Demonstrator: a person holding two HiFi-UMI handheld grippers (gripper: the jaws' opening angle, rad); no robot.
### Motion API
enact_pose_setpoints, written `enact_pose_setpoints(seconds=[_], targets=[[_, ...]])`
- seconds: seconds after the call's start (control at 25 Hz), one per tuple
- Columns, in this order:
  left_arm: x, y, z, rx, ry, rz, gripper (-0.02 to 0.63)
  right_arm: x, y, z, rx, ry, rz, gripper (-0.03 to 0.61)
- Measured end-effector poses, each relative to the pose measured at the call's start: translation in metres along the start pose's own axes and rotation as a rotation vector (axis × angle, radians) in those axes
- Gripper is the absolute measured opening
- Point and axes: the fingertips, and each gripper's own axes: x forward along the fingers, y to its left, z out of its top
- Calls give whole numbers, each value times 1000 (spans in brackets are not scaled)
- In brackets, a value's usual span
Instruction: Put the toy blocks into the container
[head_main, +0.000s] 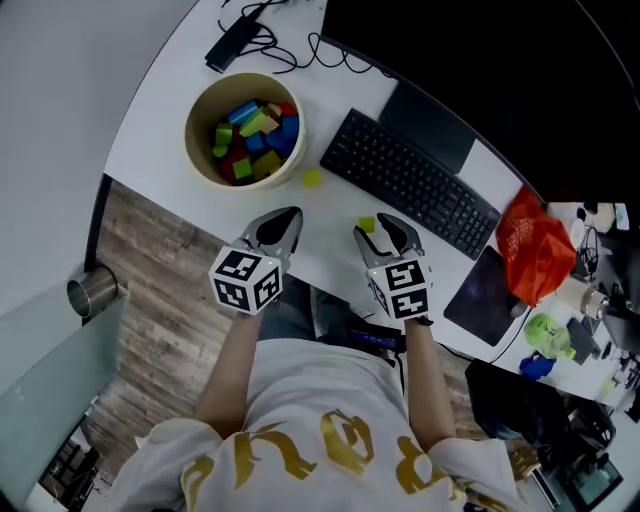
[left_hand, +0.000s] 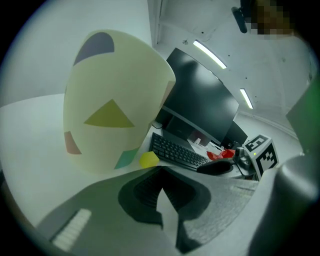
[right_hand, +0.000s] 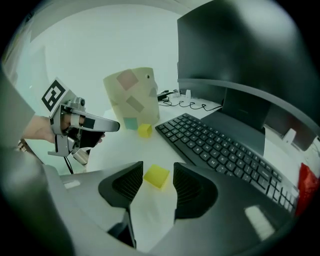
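Note:
A cream round container (head_main: 205, 155) at the table's left holds several coloured blocks (head_main: 255, 135). A yellow block (head_main: 313, 178) lies on the white table just right of it, also seen as the yellow block (left_hand: 148, 159) beside the container (left_hand: 110, 100). A second yellow block (right_hand: 156, 176) rests on the table between the fingertips of my right gripper (right_hand: 157, 175), whose jaws stand open either side of it with small gaps. In the head view this block (head_main: 366, 225) sits at the right gripper (head_main: 378, 232). My left gripper (head_main: 283, 222) is shut and empty, its tips (left_hand: 160, 175) pointing toward the container.
A black keyboard (head_main: 410, 180) lies right of the blocks, with a dark monitor (head_main: 470, 60) behind it. Cables and a power adapter (head_main: 232, 40) lie behind the container. A red bag (head_main: 535, 250) and a dark pad (head_main: 485, 295) are at the right. The table edge runs just under both grippers.

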Motion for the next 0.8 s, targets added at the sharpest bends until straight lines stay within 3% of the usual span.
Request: enact_pose_setpoints(seconds=[0.32, 0.8], targets=[[12, 1, -11, -8, 33, -15, 2, 11, 0, -9, 44, 26, -11, 209], [22, -6, -14, -25, 22, -27, 1, 6, 0, -9, 11, 29, -7, 196]])
